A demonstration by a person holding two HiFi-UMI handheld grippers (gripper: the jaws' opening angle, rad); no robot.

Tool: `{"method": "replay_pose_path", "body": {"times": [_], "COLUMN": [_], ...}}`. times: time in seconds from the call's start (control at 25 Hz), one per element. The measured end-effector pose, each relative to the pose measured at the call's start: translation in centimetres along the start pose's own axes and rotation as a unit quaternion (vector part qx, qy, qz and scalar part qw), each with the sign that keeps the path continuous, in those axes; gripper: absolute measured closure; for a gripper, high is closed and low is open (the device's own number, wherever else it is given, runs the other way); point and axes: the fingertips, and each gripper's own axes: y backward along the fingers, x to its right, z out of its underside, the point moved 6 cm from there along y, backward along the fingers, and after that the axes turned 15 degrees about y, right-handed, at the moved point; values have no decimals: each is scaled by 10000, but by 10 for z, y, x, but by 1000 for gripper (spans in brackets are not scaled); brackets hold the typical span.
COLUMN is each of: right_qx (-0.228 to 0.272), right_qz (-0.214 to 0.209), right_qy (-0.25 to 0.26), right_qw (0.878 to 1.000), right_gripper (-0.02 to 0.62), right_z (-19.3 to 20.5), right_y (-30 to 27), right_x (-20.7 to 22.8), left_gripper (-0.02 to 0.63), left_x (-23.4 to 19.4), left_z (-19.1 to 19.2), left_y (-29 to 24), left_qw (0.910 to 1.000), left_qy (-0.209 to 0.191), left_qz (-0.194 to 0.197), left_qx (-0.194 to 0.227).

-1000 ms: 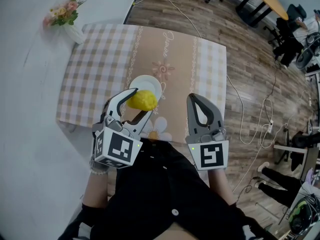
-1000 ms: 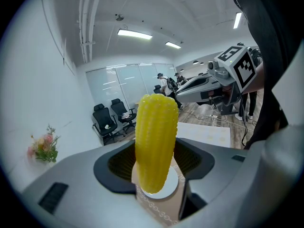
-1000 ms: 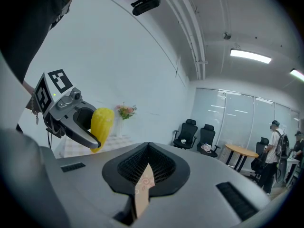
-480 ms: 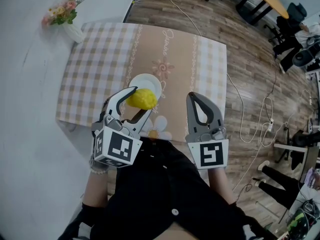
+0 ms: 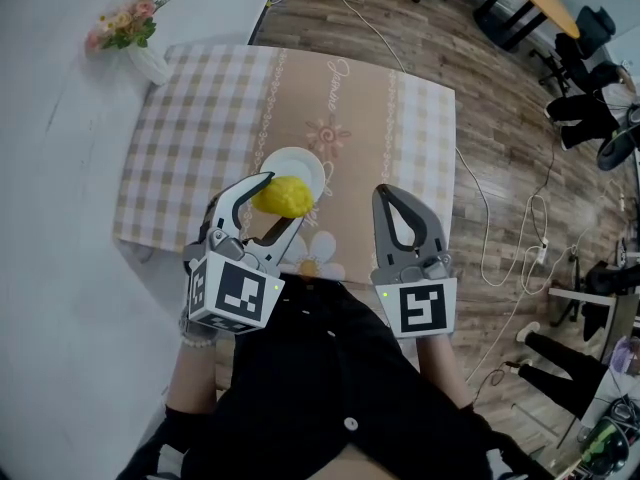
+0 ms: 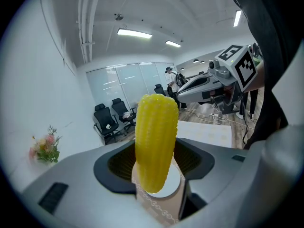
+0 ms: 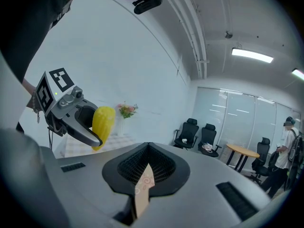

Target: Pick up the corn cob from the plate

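At the far left, a vase of flowers (image 5: 135,43) is seen at the corner of the checked counter (image 5: 200,118), well apart from the work. The left gripper (image 5: 283,204) is held over the counter's near part, and its fingers (image 6: 194,158) are set wide and pinched on the yellow corn cob (image 5: 282,197). In the left gripper view the cob is gripped at its lower half, its top standing out beyond the fingers. The cob is carried clear of the white plate (image 5: 300,160), which lies below and just beyond it, bare where it shows. Against the pictures of the last second, nothing is found shifted, so the lift is judged done and only a steady hold is called for. Further right, the right gripper (image 5: 386,196) is kept idle, its fingers (image 7: 128,167) pressed together on nothing.
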Motion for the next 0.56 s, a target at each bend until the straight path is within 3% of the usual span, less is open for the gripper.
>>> {"method": "replay_pose_path", "body": {"times": [0.56], "right_qx": [-46], "right_qz": [-42], "right_qy": [22], "right_qw": [10000], "right_gripper": [555], "right_z": [3], "right_y": [2], "right_x": [-1], "left_gripper": [347], "left_x": [-1], "left_z": [2], "left_y": [-1], "left_qw": [10000], "left_qy": [-22], "left_qz": [-28], "left_qx": [-40]}}
